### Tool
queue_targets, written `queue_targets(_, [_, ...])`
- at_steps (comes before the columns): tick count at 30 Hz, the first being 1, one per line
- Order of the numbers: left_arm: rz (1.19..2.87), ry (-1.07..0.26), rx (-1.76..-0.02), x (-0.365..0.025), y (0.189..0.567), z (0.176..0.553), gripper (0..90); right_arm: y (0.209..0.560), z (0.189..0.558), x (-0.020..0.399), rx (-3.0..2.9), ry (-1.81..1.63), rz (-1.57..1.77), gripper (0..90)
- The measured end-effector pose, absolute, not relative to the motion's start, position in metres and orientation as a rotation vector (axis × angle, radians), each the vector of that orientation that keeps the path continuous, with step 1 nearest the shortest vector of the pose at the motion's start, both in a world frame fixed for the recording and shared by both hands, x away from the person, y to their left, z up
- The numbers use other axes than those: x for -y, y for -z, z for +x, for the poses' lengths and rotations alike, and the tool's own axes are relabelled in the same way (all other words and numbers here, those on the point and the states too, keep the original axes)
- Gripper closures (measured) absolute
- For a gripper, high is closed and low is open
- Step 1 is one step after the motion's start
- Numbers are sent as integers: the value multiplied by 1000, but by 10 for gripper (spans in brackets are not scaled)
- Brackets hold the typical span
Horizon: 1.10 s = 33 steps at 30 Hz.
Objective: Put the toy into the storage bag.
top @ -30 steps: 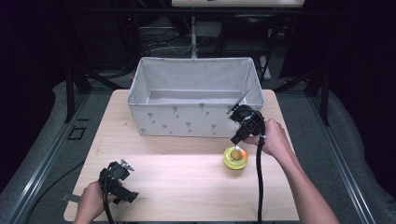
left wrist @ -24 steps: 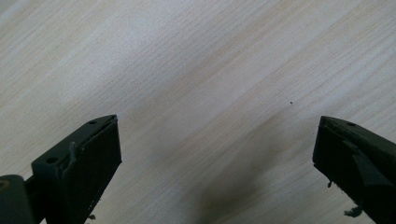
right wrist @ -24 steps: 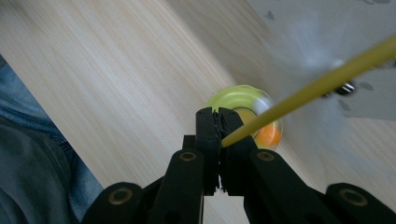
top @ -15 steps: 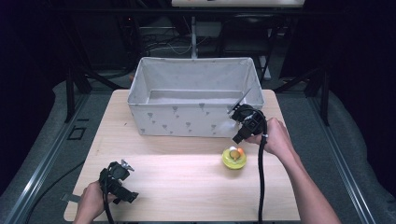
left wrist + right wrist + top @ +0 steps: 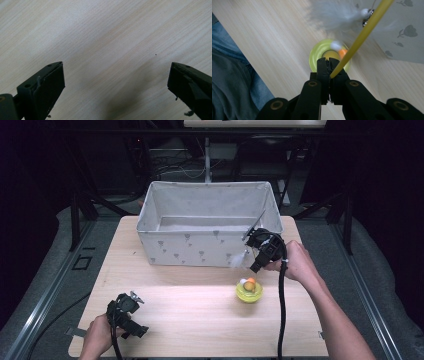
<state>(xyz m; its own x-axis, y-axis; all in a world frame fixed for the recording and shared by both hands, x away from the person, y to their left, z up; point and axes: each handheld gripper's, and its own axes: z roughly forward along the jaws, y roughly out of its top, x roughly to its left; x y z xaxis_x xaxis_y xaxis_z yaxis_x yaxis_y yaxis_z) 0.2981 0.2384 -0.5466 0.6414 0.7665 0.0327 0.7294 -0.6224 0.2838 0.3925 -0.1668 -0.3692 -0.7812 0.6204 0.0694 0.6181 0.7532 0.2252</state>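
My right gripper (image 5: 328,61) is shut on a thin yellow rod (image 5: 362,35), which slants away up and to the right. A white feather tuft (image 5: 334,15) with a small bell hangs beside the rod. Below the jaws a yellow-green round toy base (image 5: 314,56) rests on the table, carrying an orange ball and a white ball. In the high view the right gripper (image 5: 254,266) hovers just above and behind the base (image 5: 249,291), with the feather (image 5: 239,260) at its left. My left gripper (image 5: 132,327) rests at the front left, open (image 5: 116,67) over bare wood.
A grey fabric basket (image 5: 200,250) with a printed pattern stands at the back of the wooden table (image 5: 190,305), right behind the right gripper; its wall (image 5: 407,37) is close to the rod. The person's legs lie beyond the table's front edge.
The right gripper has lifted a little off the toy base with the rod in its jaws, and the feather now hangs to its left. The left gripper has stayed still.
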Motion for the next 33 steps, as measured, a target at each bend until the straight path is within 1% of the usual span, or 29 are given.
queue_targets(8, [2624,-217,-1212,-237,547,298,13,356,392,167,-2928,-309,1006,877])
queue_targets(26, [2629,-228,-1221,-237,548,298,15,333,391,169,-2949,-312,949,877])
queue_targets(33, [2622,-226,-1224,-237,548,298,14,317,392,170,-2934,-307,929,877])
